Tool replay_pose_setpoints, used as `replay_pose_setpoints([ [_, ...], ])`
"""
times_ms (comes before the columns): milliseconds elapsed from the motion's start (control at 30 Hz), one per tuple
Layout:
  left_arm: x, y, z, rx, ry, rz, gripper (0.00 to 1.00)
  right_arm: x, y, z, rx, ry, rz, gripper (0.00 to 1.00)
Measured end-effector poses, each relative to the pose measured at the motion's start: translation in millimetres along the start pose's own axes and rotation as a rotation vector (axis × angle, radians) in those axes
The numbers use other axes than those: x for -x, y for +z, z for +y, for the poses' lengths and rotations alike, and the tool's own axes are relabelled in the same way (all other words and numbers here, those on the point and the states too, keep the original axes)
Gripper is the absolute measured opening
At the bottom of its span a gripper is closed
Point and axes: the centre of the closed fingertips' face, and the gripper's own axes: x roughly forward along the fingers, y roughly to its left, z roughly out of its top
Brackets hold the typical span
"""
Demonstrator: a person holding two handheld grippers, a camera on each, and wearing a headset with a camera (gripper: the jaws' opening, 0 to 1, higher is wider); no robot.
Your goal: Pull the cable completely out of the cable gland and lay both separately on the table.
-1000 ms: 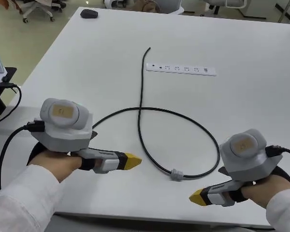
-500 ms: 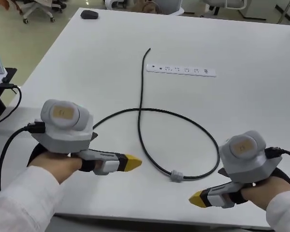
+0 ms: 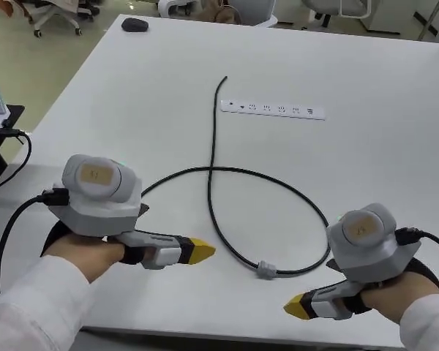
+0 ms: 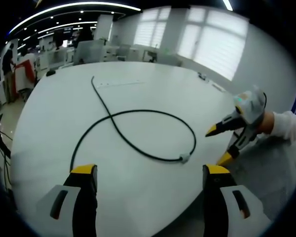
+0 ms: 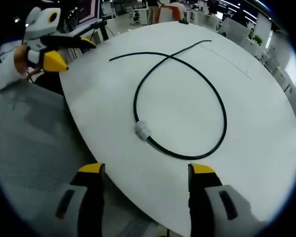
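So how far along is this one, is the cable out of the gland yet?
Done: nothing yet. The cable gland sits threaded on the looped cable on the table. In hand: nothing; the left claw and right claw are open, near the table's front edge, apart from the cable. Left: grip both, pull the cable out, lay them separately.

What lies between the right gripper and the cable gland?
Only bare white table: in the head view, nothing sits between the right gripper and the cable gland.
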Motion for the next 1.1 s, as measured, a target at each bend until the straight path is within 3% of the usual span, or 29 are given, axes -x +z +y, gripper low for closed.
replay_pose_setpoints([
  [100, 0.7, 0.9, -0.5, 0.002, -0.002, -0.004, 0.89, -0.2, 5.7, 2.3, 0.019, 0.008, -0.022, 0.70],
  [333, 2.3, 4.5, -1.3, 0.003, -0.007, -0.019, 0.89, -3.4, 7.9, 0.0, 0.091, 0.013, -0.013, 0.69],
  [733, 2.7, 8.1, 0.1, 0.005, -0.006, -0.034, 0.88, -16.5, 22.9, -9.3, 0.200, 0.033, -0.056, 0.60],
  [800, 2.6, 8.2, -0.3, 0.006, -0.008, -0.034, 0.88, -17.3, 25.0, -13.6, 0.212, 0.016, -0.055, 0.54],
  [933, 2.6, 7.7, -0.7, 0.004, -0.009, -0.031, 0.87, -19.1, 32.9, -14.2, 0.215, 0.020, -0.091, 0.51],
  [1100, 2.6, 8.1, -1.2, 0.005, -0.012, -0.033, 0.87, -25.1, 41.5, -10.8, 0.276, 0.041, -0.127, 0.47],
])
